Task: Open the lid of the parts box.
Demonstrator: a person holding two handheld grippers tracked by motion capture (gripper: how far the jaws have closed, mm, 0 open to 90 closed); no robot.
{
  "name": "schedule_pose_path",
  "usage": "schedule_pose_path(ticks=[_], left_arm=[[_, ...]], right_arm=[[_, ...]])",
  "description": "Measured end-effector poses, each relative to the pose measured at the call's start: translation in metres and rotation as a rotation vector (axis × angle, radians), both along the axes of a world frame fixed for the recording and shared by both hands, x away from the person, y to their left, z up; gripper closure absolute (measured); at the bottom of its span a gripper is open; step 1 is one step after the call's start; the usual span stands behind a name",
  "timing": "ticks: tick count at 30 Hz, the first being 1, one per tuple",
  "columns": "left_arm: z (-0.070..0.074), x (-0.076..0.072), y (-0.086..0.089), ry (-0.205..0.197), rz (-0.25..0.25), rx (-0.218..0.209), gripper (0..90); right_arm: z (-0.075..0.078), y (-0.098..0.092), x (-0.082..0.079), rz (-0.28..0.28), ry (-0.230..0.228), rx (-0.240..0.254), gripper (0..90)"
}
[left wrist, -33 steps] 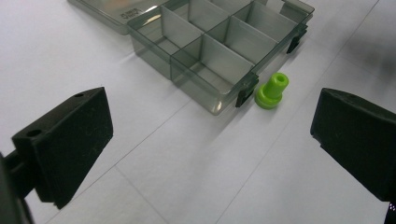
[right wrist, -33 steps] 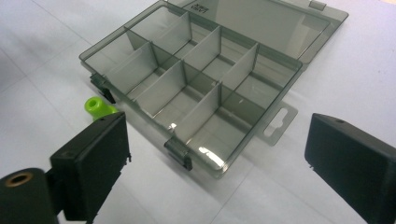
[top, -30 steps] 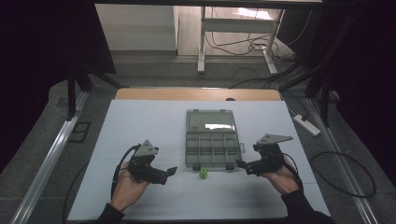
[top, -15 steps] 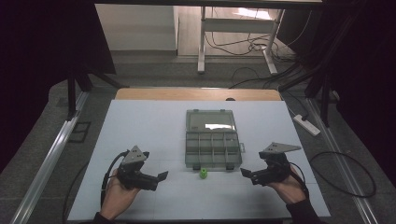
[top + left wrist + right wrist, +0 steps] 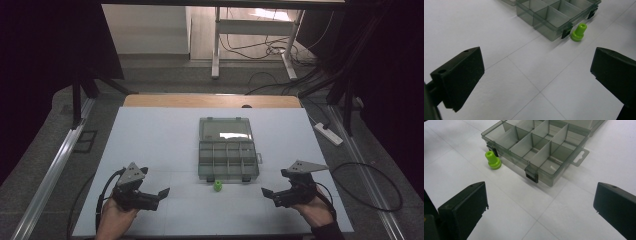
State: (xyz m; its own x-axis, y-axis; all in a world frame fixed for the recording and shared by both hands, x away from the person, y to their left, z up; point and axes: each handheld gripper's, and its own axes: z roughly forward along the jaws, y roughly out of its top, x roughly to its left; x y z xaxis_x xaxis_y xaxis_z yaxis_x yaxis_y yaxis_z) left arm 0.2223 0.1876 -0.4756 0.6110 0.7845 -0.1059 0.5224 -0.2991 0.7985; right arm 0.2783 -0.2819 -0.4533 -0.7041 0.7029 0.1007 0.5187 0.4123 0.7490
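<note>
White table [image 5: 165, 135] runs under everything, its surface crossed by faint seams. At the near left corner the left gripper [image 5: 161, 194] is held low in a hand [image 5: 114, 220], its black jaws spread wide with nothing between them; the left gripper view looks along those jaws across bare tabletop toward the middle. A cable [image 5: 102, 195] loops from its back. Ahead of it and to the right stands a green peg [image 5: 218, 185], upright on its wider base, on the table just beside the front wall of the box [image 5: 228, 162] and near one of the two black latches [image 5: 566, 32]. I cannot tell whether peg and box touch. The box is smoky clear plastic, its lid lying open flat on the far side, and its compartments are split by thin dividers. Farther right the right gripper [image 5: 268, 193] is held in the other hand [image 5: 316, 212] near the table's front edge, jaws likewise wide apart and holding nothing, aimed leftward toward the box corner and the peg.
</note>
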Motion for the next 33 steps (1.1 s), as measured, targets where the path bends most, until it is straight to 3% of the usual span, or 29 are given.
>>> schedule_pose_path(ticks=[18, 33], left_arm=[[-0.003, -0.027, 0.024, 0.012, 0.076, 0.015, 0.0], [-0.005, -0.045, 0.040, 0.022, 0.149, 0.051, 0.0]], right_arm=[[-0.008, -0.023, -0.026, -0.061, -0.002, -0.040, 0.0], [-0.010, -0.032, -0.039, -0.107, 0.010, -0.039, 0.0]])
